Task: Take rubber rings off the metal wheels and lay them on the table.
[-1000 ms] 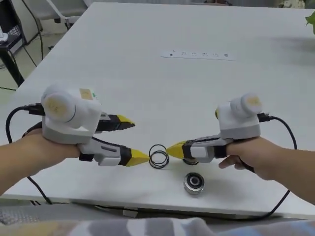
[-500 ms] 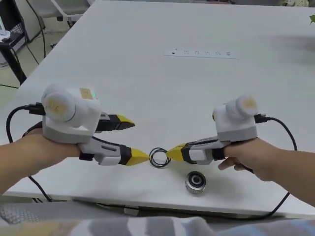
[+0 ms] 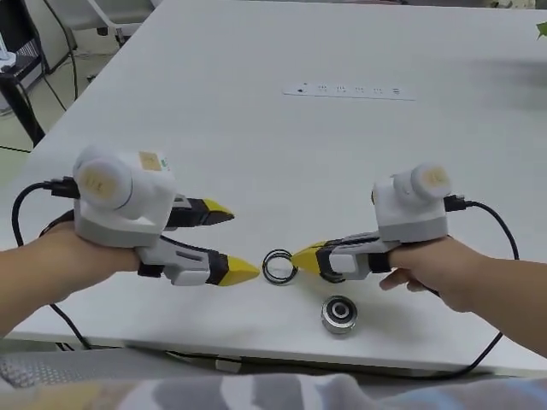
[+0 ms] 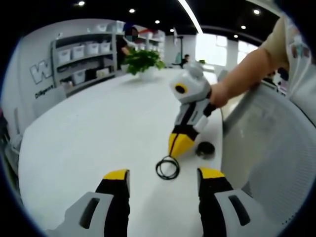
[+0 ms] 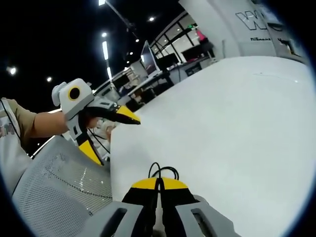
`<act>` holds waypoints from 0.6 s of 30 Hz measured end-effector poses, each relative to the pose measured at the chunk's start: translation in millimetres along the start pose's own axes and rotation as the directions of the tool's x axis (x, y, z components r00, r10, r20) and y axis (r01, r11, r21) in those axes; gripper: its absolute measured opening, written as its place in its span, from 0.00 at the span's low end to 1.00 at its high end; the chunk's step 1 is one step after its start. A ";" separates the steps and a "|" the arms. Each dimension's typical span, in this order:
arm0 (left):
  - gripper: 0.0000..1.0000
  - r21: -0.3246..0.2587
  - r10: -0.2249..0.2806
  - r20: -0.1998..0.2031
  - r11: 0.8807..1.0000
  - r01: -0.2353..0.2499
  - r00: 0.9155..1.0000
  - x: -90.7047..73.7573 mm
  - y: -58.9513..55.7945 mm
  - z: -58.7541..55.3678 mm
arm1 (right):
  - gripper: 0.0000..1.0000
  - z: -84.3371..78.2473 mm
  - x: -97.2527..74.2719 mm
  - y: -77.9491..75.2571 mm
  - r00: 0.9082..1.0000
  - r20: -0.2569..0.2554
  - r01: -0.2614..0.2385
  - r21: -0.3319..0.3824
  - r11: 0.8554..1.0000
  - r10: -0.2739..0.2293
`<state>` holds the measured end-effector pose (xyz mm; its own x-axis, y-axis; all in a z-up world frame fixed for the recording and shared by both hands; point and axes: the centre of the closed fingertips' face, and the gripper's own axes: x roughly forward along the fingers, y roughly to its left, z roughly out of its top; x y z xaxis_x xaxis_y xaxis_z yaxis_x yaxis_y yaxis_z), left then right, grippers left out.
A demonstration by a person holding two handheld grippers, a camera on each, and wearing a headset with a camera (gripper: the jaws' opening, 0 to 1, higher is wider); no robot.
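Thin black rubber rings lie looped on the white table between the two grippers. My right gripper is shut, its yellow tips pinching the rings' edge; its own view shows the rings sticking out just past the shut tips. My left gripper stands open, just left of the rings, with nothing between its fingers. In the left gripper view the rings lie ahead of the open jaws. A metal wheel lies near the front edge, below the right gripper, and shows as a wheel beside that gripper.
A white power strip lies far back on the table. The table's front edge runs close behind the wheel. A chair stands off the table's left side. A potted plant sits at the far end.
The right gripper's tip has risen slightly and the rings have shifted a little with it. The left gripper has stayed in place, open.
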<state>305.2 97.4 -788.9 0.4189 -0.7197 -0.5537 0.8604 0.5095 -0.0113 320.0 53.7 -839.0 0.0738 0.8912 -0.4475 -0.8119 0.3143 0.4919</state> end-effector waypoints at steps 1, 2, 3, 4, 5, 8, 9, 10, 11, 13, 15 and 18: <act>0.56 0.001 -0.001 0.001 1.000 0.001 1.000 0.2 -0.2 0.2 | 0.00 0.1 0.2 -1.0 1.000 0.000 0.005 -0.002 1.000 -0.005; 0.56 0.001 -0.001 0.001 1.000 0.001 1.000 0.5 -0.3 0.4 | 0.00 0.0 0.3 -1.5 1.000 -0.001 0.009 -0.004 1.000 -0.009; 0.56 0.000 -0.001 0.000 1.000 0.001 1.000 0.6 -0.4 0.3 | 0.00 0.2 0.4 -1.8 1.000 0.000 0.012 -0.009 1.000 -0.012; 0.56 0.001 -0.002 0.000 1.000 0.002 1.000 0.8 -0.8 0.2 | 0.00 0.6 0.6 -2.3 1.000 0.001 0.015 -0.011 1.000 -0.015; 0.56 0.001 -0.003 -0.001 1.000 0.003 1.000 1.0 -0.9 0.1 | 0.01 1.0 0.8 -2.7 1.000 0.003 0.017 -0.012 1.000 -0.017; 0.56 0.001 -0.003 -0.004 1.000 0.003 1.000 1.0 -1.1 -0.5 | 0.04 2.8 0.8 -4.3 1.000 0.011 0.025 -0.017 1.000 -0.025; 0.56 0.000 -0.003 -0.004 1.000 0.003 1.000 0.9 -1.0 -0.8 | 0.05 3.5 0.5 -5.0 0.999 0.013 0.029 -0.020 0.999 -0.029; 0.55 -0.001 -0.003 -0.005 1.000 0.003 1.000 0.8 -1.0 -1.1 | 0.05 3.9 0.3 -5.6 0.999 0.014 0.032 -0.023 0.999 -0.031; 0.55 -0.002 -0.003 -0.006 1.000 0.003 1.000 0.7 -0.8 -1.3 | 0.06 4.2 0.1 -5.9 0.999 0.015 0.034 -0.026 0.999 -0.033; 0.55 -0.001 -0.003 -0.009 1.000 0.003 1.000 0.4 -0.6 -1.7 | 0.08 4.8 -0.4 -5.7 0.999 0.018 0.035 -0.027 0.999 -0.035; 0.55 -0.001 -0.003 -0.010 1.000 0.003 1.000 0.3 -0.5 -1.7 | 0.09 4.9 -1.1 -5.9 0.999 0.018 0.038 -0.033 0.999 -0.037; 0.55 -0.001 -0.005 -0.009 1.000 0.005 1.000 0.6 -1.2 -0.6 | 0.11 5.7 -3.6 -6.7 0.999 0.022 0.040 -0.034 0.999 -0.039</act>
<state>304.3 96.6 -789.7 0.4120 -0.7181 -0.5608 0.8623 0.5062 -0.0147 328.4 50.2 -836.4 0.1186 0.8852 -0.4499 -0.8275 0.3385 0.4480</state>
